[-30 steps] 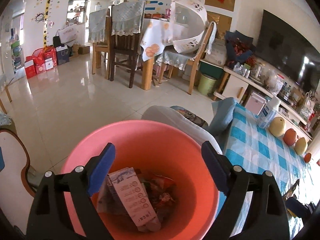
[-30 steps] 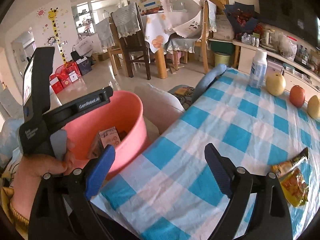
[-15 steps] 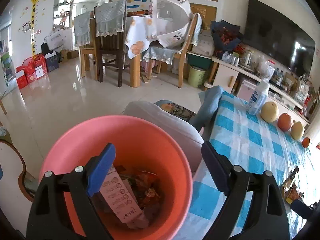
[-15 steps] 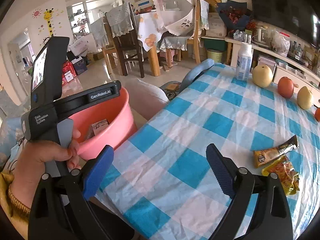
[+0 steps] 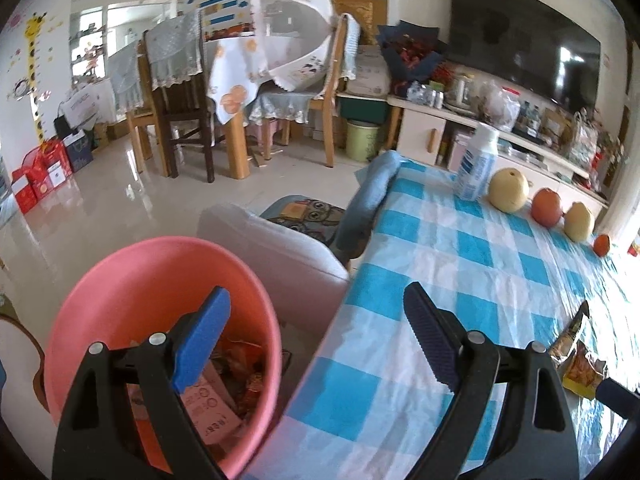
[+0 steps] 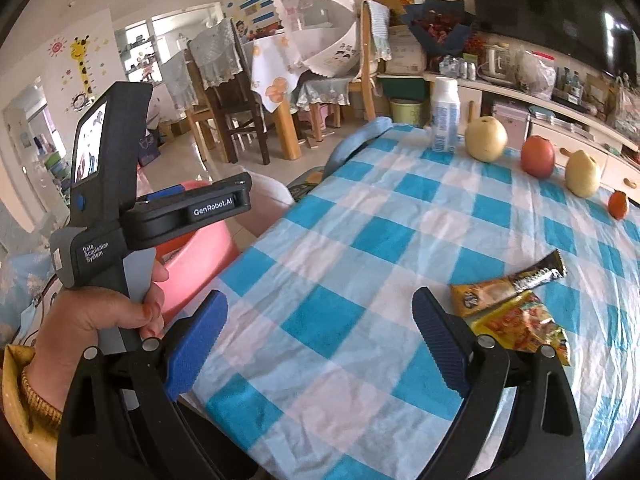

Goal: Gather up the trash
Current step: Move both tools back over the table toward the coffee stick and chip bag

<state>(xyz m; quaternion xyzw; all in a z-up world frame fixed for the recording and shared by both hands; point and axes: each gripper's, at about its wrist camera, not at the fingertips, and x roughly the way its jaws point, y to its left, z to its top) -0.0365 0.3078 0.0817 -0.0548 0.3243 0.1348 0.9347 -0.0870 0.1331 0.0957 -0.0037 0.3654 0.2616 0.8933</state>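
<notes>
A pink bin (image 5: 132,280) stands beside the table's left edge, holding a paper carton (image 5: 212,412) and wrappers. It also shows in the right wrist view (image 6: 200,256), behind the left hand. My left gripper (image 5: 316,340) is open and empty, over the bin's right rim and the table edge. My right gripper (image 6: 320,340) is open and empty above the blue checked tablecloth (image 6: 360,240). Two snack wrappers lie to its right: a long brown-yellow one (image 6: 508,284) and a crumpled yellow-red one (image 6: 524,324). They also show in the left wrist view (image 5: 576,352).
At the table's far edge stand a white bottle (image 6: 444,120), a pale pear (image 6: 486,138), a red apple (image 6: 538,156), another pear (image 6: 582,174) and a small orange (image 6: 618,204). A white cushioned seat (image 5: 276,248) is behind the bin. Dining chairs (image 5: 180,112) stand further back.
My left gripper has swung right, from straight over the bin to its right rim and the table edge. My right gripper has moved right over the cloth, closer to the wrappers.
</notes>
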